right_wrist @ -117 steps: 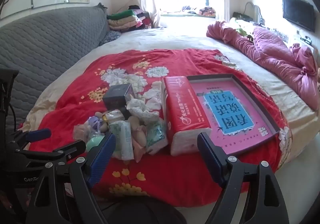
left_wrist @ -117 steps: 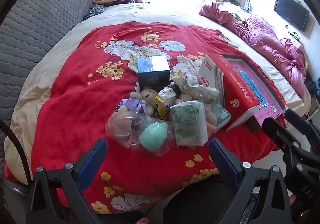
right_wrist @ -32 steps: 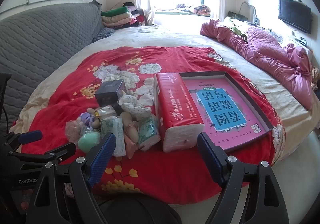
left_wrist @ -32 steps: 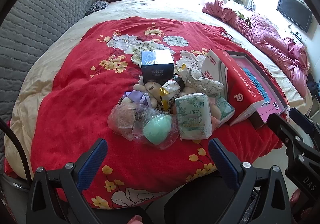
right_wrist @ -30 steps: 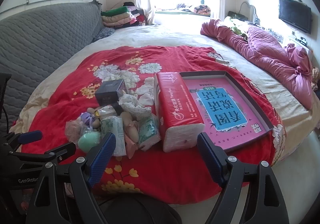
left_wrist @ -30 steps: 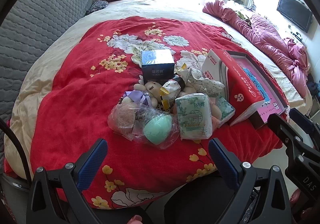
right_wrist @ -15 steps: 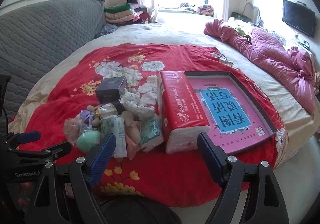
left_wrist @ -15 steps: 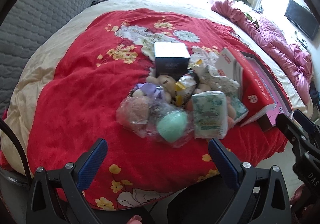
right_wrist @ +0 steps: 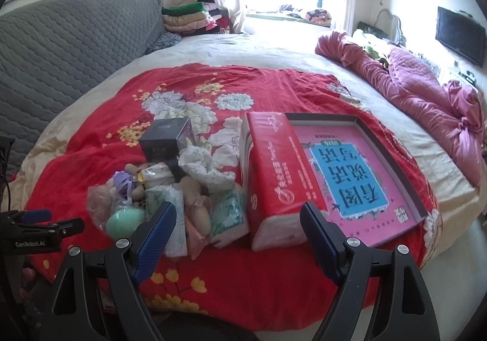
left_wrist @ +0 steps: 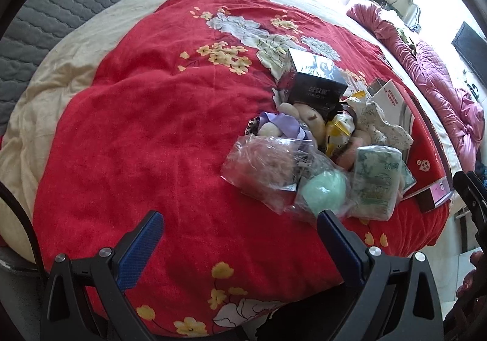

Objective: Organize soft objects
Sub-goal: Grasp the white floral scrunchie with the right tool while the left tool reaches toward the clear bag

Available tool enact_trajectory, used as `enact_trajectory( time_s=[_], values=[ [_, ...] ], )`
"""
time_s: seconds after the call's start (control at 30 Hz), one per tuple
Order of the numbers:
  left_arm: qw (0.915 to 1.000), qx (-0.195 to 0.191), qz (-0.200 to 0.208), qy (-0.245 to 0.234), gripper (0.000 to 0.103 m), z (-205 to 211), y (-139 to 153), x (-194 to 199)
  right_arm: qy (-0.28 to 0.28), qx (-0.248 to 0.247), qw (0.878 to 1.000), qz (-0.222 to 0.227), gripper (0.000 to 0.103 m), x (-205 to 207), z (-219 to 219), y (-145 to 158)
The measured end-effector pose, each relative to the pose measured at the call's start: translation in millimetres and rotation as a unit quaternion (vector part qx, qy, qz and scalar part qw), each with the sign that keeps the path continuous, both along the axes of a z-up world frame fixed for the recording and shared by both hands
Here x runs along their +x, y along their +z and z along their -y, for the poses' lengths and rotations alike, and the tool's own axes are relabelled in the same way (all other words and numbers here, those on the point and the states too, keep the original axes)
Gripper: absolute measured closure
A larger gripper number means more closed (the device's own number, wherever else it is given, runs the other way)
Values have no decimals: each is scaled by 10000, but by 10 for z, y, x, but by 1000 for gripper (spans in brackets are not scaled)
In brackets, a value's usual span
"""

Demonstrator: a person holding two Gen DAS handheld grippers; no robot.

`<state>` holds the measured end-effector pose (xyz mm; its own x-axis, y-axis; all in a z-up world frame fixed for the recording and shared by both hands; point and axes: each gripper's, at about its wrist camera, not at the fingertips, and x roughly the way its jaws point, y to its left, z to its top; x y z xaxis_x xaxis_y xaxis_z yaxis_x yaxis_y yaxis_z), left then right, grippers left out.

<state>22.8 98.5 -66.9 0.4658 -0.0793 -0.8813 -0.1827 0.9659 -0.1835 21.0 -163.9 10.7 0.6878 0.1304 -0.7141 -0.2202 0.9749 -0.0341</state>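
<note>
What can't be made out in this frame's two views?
- Pink item in the clear plastic bag, left wrist view: crinkled film blurs it.
- Small print on the dark box, both views: too small.
- Red tissue pack, left wrist view: mostly hidden behind the pile.
- Pink tray, left wrist view: nearly all hidden.

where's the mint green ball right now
The mint green ball lies inside a clear plastic bag at the near edge of the pile on the red blanket, just left of a green-printed tissue pack.
</note>
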Motion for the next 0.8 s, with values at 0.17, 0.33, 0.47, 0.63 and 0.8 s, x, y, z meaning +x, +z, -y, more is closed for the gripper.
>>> enact_trajectory(
  time_s=[0.17, 0.33, 0.47, 0.63, 0.8],
  values=[
    [9999, 98, -81, 104, 2, -156, -71, 107, 93, -177, 9998, 62, 19, 108, -83, -8],
    [9999, -54, -68, 107, 4, -254, -117, 157, 120, -218, 9996, 106, 19, 197, -142, -8],
    [9999, -148, -67, 2, 6, -234, -151, 263, 230, -286, 9993, 106, 19, 289, -217, -23],
    [9995, -188, -167, -204, 8, -159, -235, 376, 437, -510, 9977, 99, 19, 488, -338, -42],
    [9981, -450, -254, -348, 18, -135, -321, 446, 911, -943, 9912, -173, 19, 696, -544, -189]
  ],
)
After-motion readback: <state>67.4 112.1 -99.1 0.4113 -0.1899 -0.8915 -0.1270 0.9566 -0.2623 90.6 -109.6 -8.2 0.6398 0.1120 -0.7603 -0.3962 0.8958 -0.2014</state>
